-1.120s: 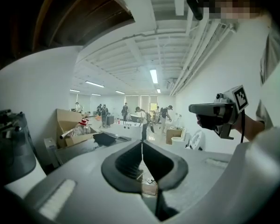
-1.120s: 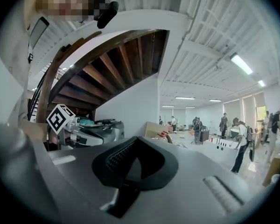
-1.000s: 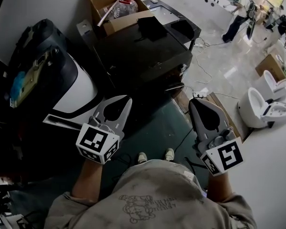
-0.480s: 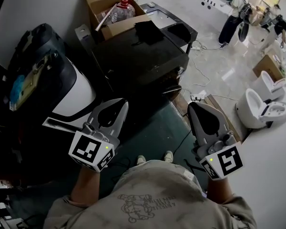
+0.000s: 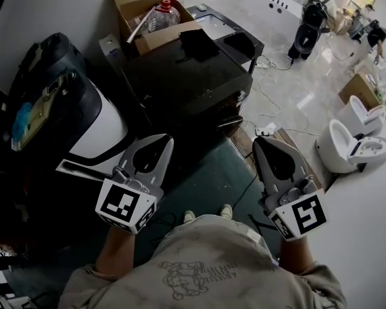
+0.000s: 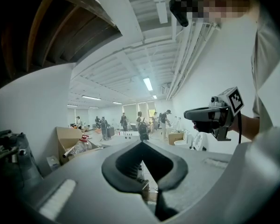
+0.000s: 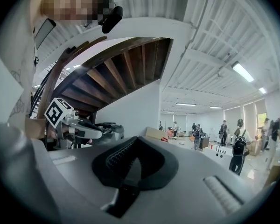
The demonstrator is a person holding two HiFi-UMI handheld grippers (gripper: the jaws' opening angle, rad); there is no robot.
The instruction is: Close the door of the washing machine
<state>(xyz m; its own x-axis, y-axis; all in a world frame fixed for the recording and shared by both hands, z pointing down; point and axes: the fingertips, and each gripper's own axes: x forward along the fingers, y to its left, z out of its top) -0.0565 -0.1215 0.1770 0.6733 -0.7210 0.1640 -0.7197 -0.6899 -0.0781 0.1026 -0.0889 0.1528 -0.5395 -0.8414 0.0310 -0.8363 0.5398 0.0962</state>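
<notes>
The washing machine [image 5: 83, 118], black and white with a rounded top, stands at the left in the head view. A white flat panel [image 5: 77, 167] juts out at its lower front; I cannot tell if this is the door. My left gripper [image 5: 165, 140] is held just right of the machine, shut and empty, apart from it. My right gripper [image 5: 260, 141] is level with it further right, also shut on nothing. In the left gripper view the left gripper [image 6: 142, 143] points out across the room, and the right gripper [image 7: 136, 138] does the same in its own view.
A black cabinet [image 5: 186, 76] stands ahead between the grippers. An open cardboard box [image 5: 151, 11] with a bottle is behind it. Cables [image 5: 270, 95] trail over the floor. White toilets [image 5: 347, 147] sit at the right. People [image 5: 305, 28] stand far off. A green mat [image 5: 212, 172] lies underfoot.
Both grippers have dropped slightly lower and nearer to me, the left one also drifting a little left. Both stay shut.
</notes>
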